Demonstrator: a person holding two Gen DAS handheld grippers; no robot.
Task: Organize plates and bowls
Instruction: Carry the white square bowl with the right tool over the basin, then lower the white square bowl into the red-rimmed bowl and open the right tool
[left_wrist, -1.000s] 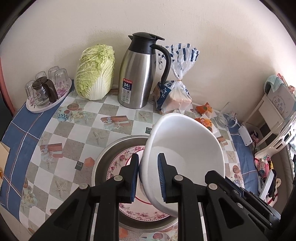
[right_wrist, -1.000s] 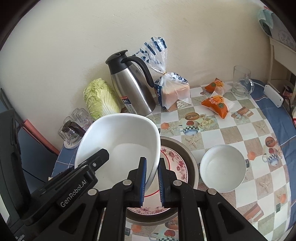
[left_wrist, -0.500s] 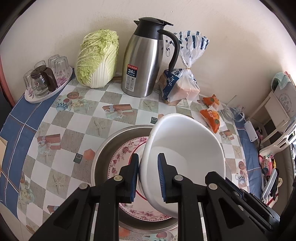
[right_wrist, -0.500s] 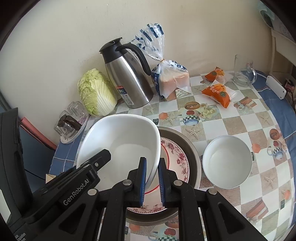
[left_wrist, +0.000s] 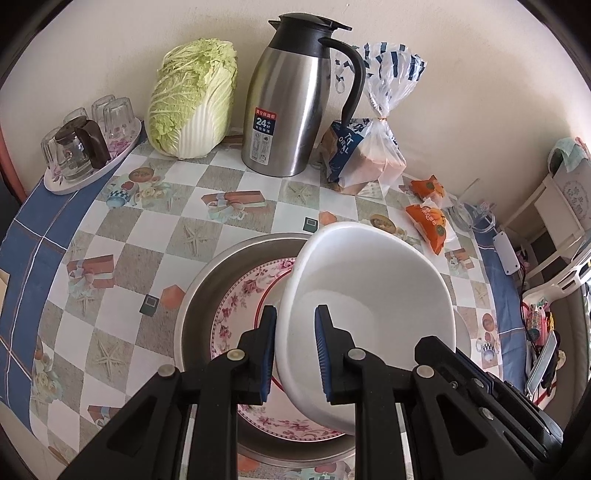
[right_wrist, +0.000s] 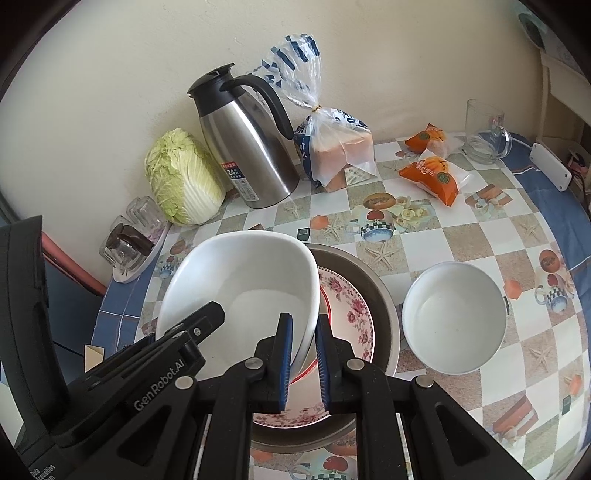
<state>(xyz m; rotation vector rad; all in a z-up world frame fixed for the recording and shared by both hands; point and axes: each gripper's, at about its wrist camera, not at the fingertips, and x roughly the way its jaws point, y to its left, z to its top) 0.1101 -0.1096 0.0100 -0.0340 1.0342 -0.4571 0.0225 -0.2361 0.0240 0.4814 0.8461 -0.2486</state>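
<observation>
A large white bowl hangs tilted above a floral plate that lies in a steel basin. My left gripper is shut on the bowl's left rim. My right gripper is shut on the same bowl at its right rim. The floral plate and the basin show under it. A smaller white bowl sits on the table to the right of the basin.
At the back by the wall stand a cabbage, a steel thermos jug, a bagged loaf, orange snack packs, a glass mug and a tray of glasses.
Both grippers, holding the big bowl, have dropped lower and moved closer over the plate in the basin. The small bowl has not moved.
</observation>
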